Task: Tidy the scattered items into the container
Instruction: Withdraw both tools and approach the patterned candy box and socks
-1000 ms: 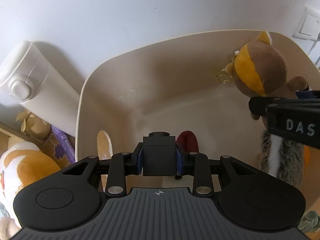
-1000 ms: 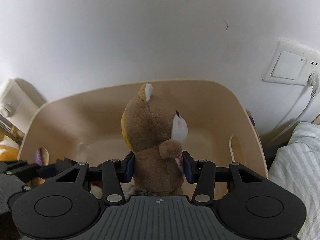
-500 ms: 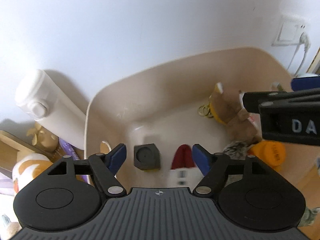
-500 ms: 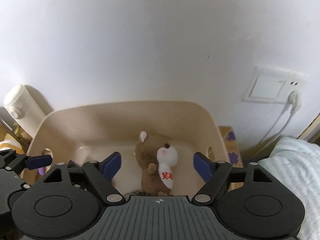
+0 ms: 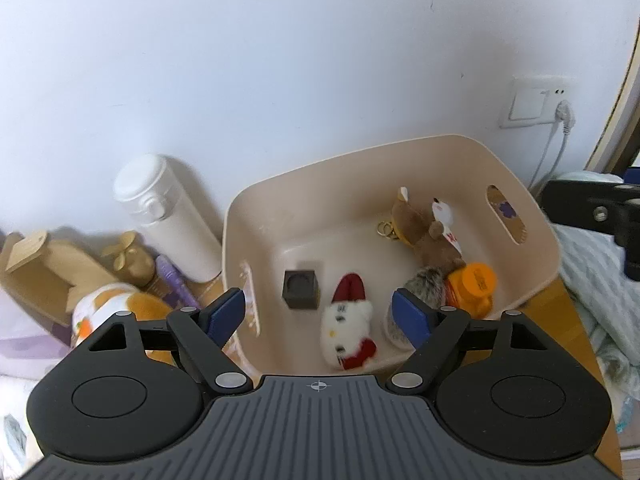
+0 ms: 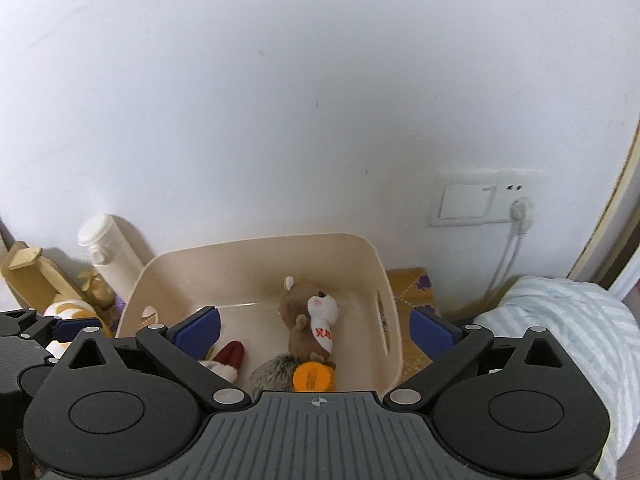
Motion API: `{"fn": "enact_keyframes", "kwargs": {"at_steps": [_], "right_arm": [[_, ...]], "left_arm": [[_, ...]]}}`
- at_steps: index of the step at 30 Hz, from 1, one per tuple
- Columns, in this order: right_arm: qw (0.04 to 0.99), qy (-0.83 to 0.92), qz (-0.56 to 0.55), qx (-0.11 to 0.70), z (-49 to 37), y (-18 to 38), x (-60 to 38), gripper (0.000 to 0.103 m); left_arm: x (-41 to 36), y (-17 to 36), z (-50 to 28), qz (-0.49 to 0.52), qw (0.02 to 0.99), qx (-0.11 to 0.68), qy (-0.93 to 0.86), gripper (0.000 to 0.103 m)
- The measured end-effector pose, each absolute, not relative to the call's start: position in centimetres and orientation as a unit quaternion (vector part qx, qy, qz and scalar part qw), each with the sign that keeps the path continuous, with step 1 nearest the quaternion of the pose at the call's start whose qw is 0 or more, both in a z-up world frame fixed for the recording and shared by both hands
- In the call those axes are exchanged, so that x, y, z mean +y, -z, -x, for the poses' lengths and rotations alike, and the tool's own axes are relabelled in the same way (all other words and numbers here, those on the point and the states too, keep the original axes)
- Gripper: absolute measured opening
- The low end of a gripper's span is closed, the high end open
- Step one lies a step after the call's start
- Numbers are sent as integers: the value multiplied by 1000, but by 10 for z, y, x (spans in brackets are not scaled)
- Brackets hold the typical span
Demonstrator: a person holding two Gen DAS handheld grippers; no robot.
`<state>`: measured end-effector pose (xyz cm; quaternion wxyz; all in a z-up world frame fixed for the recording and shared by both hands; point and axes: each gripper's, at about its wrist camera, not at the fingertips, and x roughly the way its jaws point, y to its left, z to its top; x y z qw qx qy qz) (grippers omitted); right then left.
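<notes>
A beige plastic bin stands against the white wall. Inside it lie a small dark cube, a white plush with a red hat, a brown bear plush, a grey furry toy and an orange bottle. My left gripper hangs above the bin, its jaws opening wide with nothing held between them. My right gripper is also above the bin, jaws still opening, nothing gripped.
Left of the bin stand a white flask, a wooden holder, a small gold jar and an orange-and-white plush. A wall socket with a plugged cable and striped bedding are on the right.
The left gripper let go of the dark cube and the right one released the bear plush; both now lie in the bin. Both grippers opened wide and rose up and back from the bin.
</notes>
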<state>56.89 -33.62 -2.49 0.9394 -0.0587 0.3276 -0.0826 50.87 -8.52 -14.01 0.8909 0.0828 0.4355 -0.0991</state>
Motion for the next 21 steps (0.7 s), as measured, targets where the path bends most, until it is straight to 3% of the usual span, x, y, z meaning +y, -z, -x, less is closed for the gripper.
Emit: {"fn": "enact_keyframes", "kwargs": {"at_steps": [21], "right_arm": [[940, 66, 55, 331, -437, 7, -346, 103]], "left_arm": [[-74, 109, -371, -51, 899, 428, 77, 83]]}}
